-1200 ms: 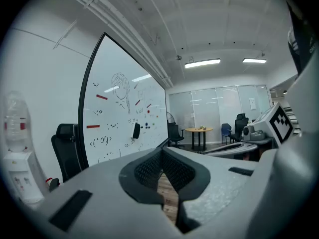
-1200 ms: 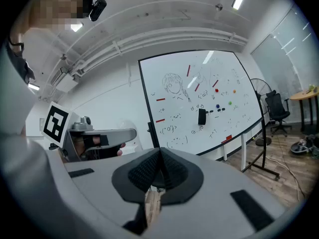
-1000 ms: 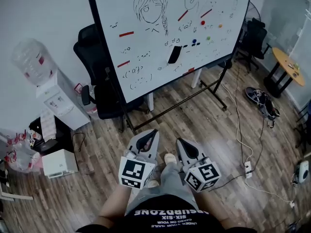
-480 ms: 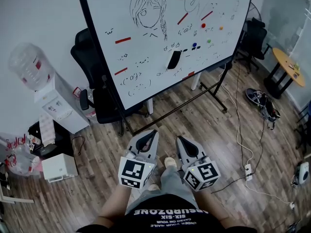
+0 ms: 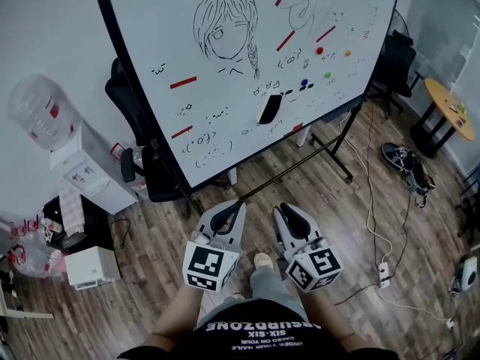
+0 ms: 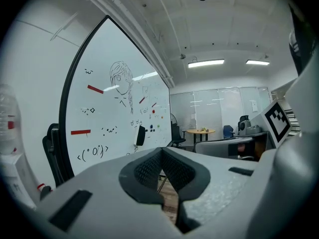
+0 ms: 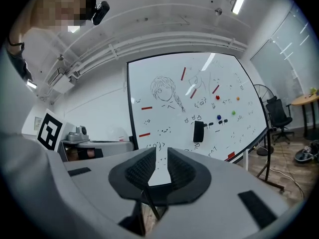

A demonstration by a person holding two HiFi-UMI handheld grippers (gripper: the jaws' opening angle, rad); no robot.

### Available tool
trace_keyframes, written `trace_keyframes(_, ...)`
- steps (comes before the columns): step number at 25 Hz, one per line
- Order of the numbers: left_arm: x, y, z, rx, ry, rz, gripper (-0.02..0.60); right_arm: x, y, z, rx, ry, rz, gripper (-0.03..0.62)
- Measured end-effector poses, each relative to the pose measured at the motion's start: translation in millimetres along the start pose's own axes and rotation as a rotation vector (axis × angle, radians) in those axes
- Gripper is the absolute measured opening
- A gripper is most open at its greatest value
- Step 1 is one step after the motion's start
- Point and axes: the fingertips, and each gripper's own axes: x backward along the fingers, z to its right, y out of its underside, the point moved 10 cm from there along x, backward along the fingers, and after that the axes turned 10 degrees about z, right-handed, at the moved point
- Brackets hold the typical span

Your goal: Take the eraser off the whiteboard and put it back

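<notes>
On whiteboard [image 5: 247,73], black eraser [image 5: 269,108] sticks, not yet taken. Right gripper [image 5: 289,209] points at it, jaws just been opening, nothing between. Left gripper [image 5: 238,204] pinched closed, empty, probably spare.

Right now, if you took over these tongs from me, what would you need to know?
Left tongs: shut, empty.
Right tongs: slightly apart, jaws have just been opening, nothing between them.
Both are held low, short of the large white whiteboard.
The black rectangular eraser sticks to the board's lower middle, untouched.
Done: nothing.
To do: reach it, grip it, lift it off, put it back.
</notes>
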Motion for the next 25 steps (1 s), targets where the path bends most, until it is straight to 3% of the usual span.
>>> trace_keyframes(15, -80.2, 1.5, -35.1, 0.002, 0.001, 0.000, 0.006, -64.7, -16.3, 69.5, -0.048, 0.048, 0.045, 0.201)
trace_keyframes(25, -122.2, 8.1, -42.4, 0.017, -0.022, -0.010, 0.006, -102.0, -16.9, 108.7, -0.091, 0.029, 0.015, 0.218)
